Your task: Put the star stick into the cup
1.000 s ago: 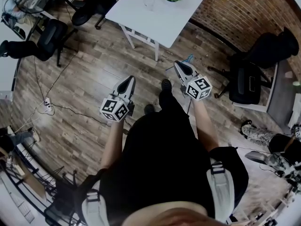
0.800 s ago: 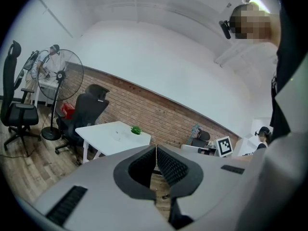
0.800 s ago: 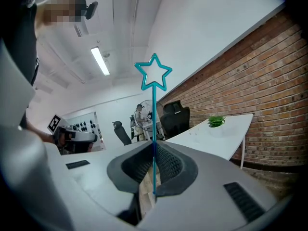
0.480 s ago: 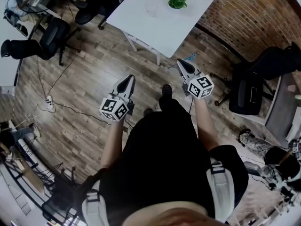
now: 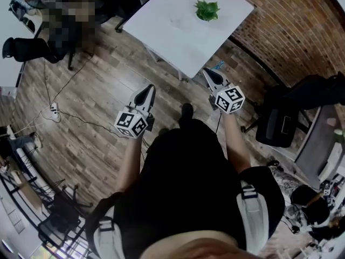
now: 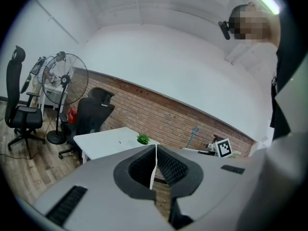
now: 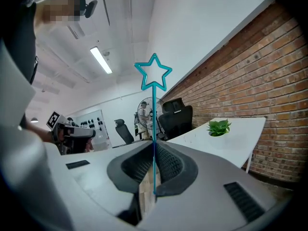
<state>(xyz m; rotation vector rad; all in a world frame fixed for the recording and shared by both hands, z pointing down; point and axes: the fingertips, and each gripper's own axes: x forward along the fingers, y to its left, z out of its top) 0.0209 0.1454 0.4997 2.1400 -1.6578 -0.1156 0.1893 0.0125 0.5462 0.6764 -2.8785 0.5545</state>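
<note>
Star stick (image 7: 154, 114) pinched in right tongs (image 7: 154, 153), left tongs (image 6: 155, 153) closed on nothing, cup (image 5: 174, 20) on white table (image 5: 156, 34)

White tabletop (image 5: 178, 34) — bearing a small green plant (image 5: 207, 9) toward its far end. Brick wall (image 5: 285, 26) running alongside. Black office chair (image 5: 280, 120) standing on wood floor (image 5: 91, 90) — pedestal fan (image 6: 65, 78) standing farther off.

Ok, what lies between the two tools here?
In the head view, wood floor and the person's shoe lie between the left tool and the right tool, which is shut on the star stick.
</note>
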